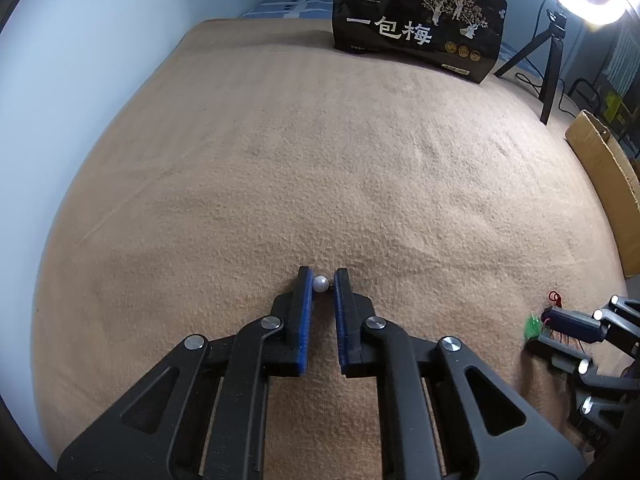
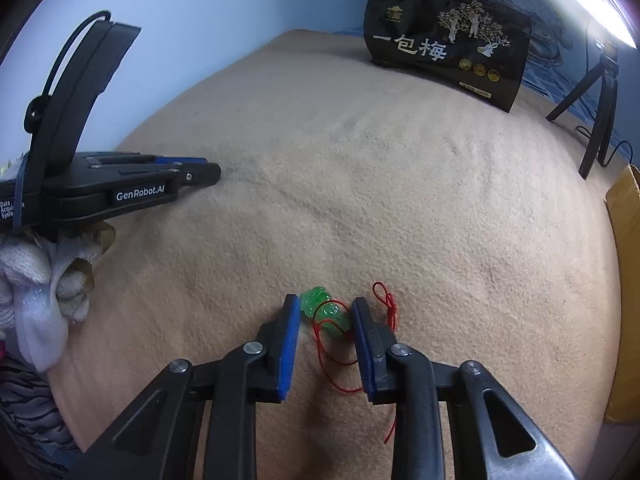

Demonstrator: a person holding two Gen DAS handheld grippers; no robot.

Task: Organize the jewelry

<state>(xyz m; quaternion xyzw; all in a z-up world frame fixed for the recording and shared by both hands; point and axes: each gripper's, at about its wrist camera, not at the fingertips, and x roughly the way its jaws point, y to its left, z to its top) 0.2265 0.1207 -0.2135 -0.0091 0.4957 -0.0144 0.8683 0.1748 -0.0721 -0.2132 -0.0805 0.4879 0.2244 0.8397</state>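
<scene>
A small white pearl bead (image 1: 321, 283) lies on the tan blanket (image 1: 320, 160) between the tips of my left gripper (image 1: 322, 280). The jaws are a little apart, the pearl against the left pad, a small gap to the right pad. A green jade-like pendant (image 2: 325, 310) on a red cord (image 2: 385, 300) lies between the open fingers of my right gripper (image 2: 326, 308), low over the blanket. The right gripper and pendant (image 1: 533, 325) also show at the right edge of the left wrist view. The left gripper (image 2: 208, 172) shows at the left of the right wrist view.
A black snack bag (image 1: 416, 20) with white Chinese lettering stands at the far end of the blanket; it also shows in the right wrist view (image 2: 444, 40). A black tripod (image 1: 548, 60) and ring light are at the far right. A cardboard box (image 1: 608, 184) borders the right edge. A pale wall runs along the left.
</scene>
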